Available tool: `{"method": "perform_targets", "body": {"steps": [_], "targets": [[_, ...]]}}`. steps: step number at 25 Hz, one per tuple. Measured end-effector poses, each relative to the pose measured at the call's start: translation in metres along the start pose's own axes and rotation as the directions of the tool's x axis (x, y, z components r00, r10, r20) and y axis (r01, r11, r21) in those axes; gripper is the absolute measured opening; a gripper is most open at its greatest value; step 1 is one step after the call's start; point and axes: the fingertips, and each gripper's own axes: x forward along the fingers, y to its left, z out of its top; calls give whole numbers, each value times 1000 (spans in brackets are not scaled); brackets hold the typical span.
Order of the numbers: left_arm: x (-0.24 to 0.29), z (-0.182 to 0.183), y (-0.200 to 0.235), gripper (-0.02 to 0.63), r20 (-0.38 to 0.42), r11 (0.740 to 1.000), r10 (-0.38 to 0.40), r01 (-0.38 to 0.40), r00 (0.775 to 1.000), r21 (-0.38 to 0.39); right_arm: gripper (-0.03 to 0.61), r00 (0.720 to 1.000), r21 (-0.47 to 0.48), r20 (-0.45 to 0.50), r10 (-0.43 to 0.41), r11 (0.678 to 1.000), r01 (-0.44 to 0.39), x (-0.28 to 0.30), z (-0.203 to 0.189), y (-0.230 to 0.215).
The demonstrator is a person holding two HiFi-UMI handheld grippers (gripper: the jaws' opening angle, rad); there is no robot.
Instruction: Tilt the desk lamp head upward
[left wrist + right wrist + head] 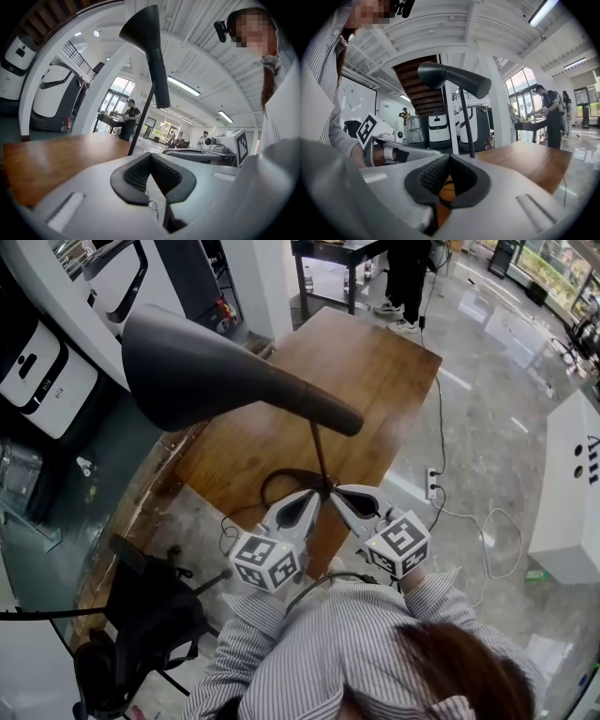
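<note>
Closest to me, the left gripper (151,157) and right gripper (449,158) are both sitting pinched shut on nothing, flanking the thin dark lamp stem (321,451). Farther up, the dark grey cone-shaped desk lamp head (216,367) is hanging over the brown wooden table (375,381). I'm judging it light, rigid and slick, so I'm favouring its narrow neck for a hold.

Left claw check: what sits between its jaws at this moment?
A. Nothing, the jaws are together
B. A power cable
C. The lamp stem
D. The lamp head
A: in the left gripper view the left claw has its jaws closed tip to tip with nothing between them, and the lamp stem rises beyond the tips rather than between them.
</note>
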Motion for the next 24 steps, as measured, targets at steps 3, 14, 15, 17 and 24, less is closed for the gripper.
{"method": "perform_targets", "body": {"steps": [3, 14, 15, 17, 24], "targets": [[2, -2, -2, 5, -7, 1000, -6, 6, 1000, -7, 2, 1000, 2, -10, 4, 1000, -4, 0, -2, -1], [9, -4, 4, 5, -21, 999, -15, 14, 1000, -35, 2, 999, -6, -30, -26, 1000, 26, 0, -2, -14], [9, -4, 4, 5, -21, 999, -15, 15, 1000, -33, 2, 999, -8, -30, -25, 1000, 25, 1, -1, -14], [9, -4, 4, 5, -22, 999, -16, 15, 1000, -32, 2, 999, -10, -27, -26, 1000, 26, 1, -1, -13], [11, -3, 3, 5, -25, 999, -22, 21, 999, -42, 2, 999, -30, -31, -36, 999, 35, 2, 1, -14]]}}
